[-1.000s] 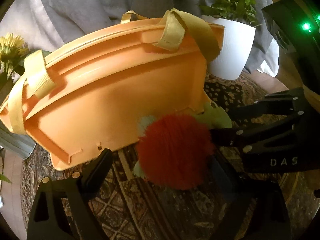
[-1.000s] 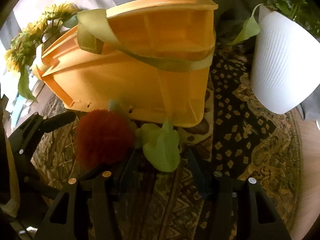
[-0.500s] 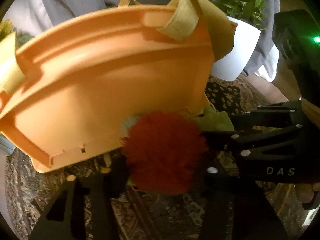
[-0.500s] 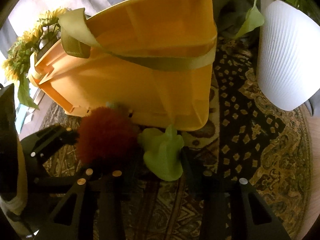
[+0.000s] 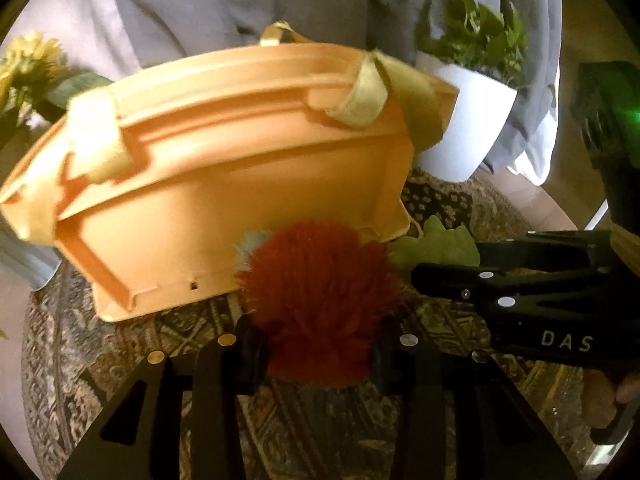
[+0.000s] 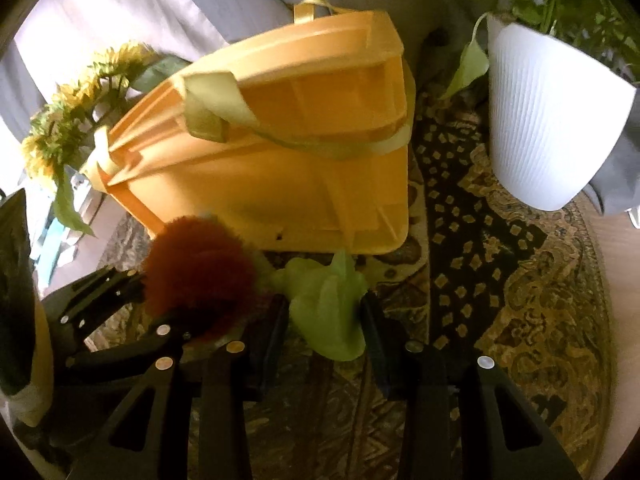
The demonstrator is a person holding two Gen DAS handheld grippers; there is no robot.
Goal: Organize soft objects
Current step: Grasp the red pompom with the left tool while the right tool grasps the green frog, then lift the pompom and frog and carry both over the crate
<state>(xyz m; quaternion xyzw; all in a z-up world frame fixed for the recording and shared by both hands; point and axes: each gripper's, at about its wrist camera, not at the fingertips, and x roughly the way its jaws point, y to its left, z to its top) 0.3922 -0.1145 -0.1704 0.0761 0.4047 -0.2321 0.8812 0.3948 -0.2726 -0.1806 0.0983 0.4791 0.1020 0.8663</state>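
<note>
Where the left wrist view looks along its fingers, the left gripper has its jaws drawn in on a red fluffy ball, one finger pressed into each flank of the pile, so the ball sits between the jaws at their tips. Just ahead of the ball stands an orange plastic basket with yellow cloth handles; the ball appears to touch its lower wall, though contact cannot be confirmed. To the right of the jaws, the right gripper reaches in sideways with a green soft toy at its tips. Both rest over a patterned rug. In the right wrist view, the right gripper has its jaws closed in on the same green soft toy, which fills the gap between the fingers and bulges beyond them. To the left of the jaws, the left gripper holds the red fluffy ball. The orange plastic basket lies straight ahead, tilted in frame; a white plant pot stands well to the right and yellow flowers to the left. Handling judgement: both items are light, soft and compressible, not fragile. The long pile of the ball gives under pressure, so the hold should bear on its core across the widest part. The toy is limp and may sag or slip; take it across the thickest section.
</note>
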